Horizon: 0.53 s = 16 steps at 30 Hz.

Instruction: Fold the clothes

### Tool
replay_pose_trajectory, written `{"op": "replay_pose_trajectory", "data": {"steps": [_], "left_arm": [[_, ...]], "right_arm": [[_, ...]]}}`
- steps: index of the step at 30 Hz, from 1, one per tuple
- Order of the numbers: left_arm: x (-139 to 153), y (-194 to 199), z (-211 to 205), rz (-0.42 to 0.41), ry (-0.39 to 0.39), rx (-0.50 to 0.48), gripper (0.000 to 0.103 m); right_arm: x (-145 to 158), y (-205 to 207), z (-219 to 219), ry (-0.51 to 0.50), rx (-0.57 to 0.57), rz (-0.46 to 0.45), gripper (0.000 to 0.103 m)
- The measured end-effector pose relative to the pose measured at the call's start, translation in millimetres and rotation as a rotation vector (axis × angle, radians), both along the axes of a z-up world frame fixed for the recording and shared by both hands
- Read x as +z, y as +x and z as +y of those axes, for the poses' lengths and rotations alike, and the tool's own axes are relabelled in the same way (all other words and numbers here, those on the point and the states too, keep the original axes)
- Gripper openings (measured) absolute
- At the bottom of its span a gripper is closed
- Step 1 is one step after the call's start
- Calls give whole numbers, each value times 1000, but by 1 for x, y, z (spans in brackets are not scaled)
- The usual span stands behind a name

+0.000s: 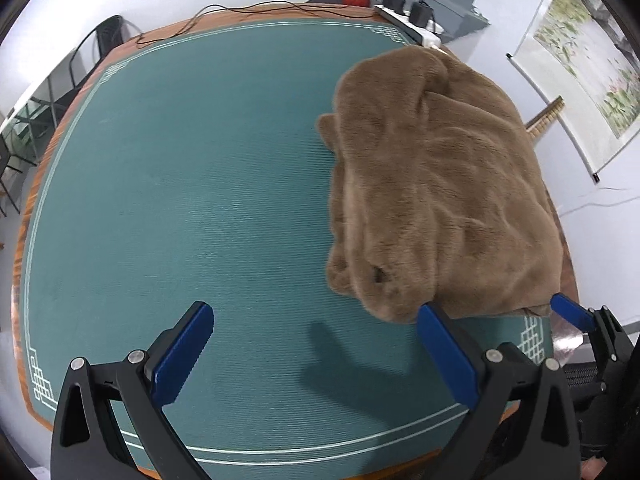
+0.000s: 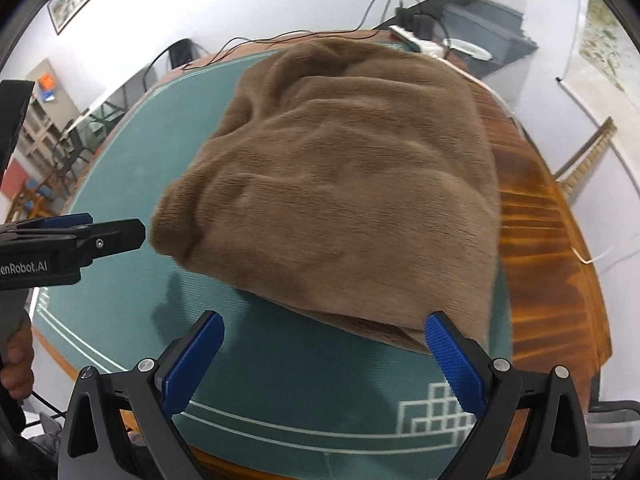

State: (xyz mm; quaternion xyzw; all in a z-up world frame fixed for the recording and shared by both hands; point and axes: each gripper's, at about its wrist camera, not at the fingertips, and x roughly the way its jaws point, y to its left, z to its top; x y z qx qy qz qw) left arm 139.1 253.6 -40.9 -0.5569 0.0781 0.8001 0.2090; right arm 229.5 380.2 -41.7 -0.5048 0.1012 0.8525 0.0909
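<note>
Left wrist view: brown fleece garment (image 1: 440, 184) bunched at frame right on green mat (image 1: 200, 200). Left gripper (image 1: 316, 344) & right gripper (image 2: 324, 352) jaws wide apart, holding nothing.

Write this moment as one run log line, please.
left gripper: open, empty | right gripper: open, empty | brown plush garment: bunched on green mat

The brown plush garment (image 1: 436, 184) covers the right side of the green mat (image 1: 192, 184), and how it is layered underneath cannot be told. In the right wrist view the garment's right edge (image 2: 494, 240) is smeared by blur. Beside the garment's near left corner there, the left gripper (image 2: 120, 232) enters edge-on, its body cut off at the frame's left, so its jaw gap cannot be read from this side.
</note>
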Motion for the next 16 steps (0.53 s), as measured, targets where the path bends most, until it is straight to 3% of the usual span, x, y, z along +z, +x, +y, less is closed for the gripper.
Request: {"op": "replay_pose_trajectory", "data": {"steps": [4, 9, 12, 16], "left_arm": [[9, 7, 22, -4, 28, -77, 102], [38, 25, 53, 78, 39, -195, 102], [46, 28, 61, 115, 44, -228, 102], [45, 26, 67, 104, 44, -242, 102]], "right_arm": [[2, 12, 13, 12, -55, 1, 102], [14, 26, 32, 34, -129, 15, 102], [29, 36, 37, 60, -154, 43, 102], [34, 42, 40, 94, -175, 59, 102]]}}
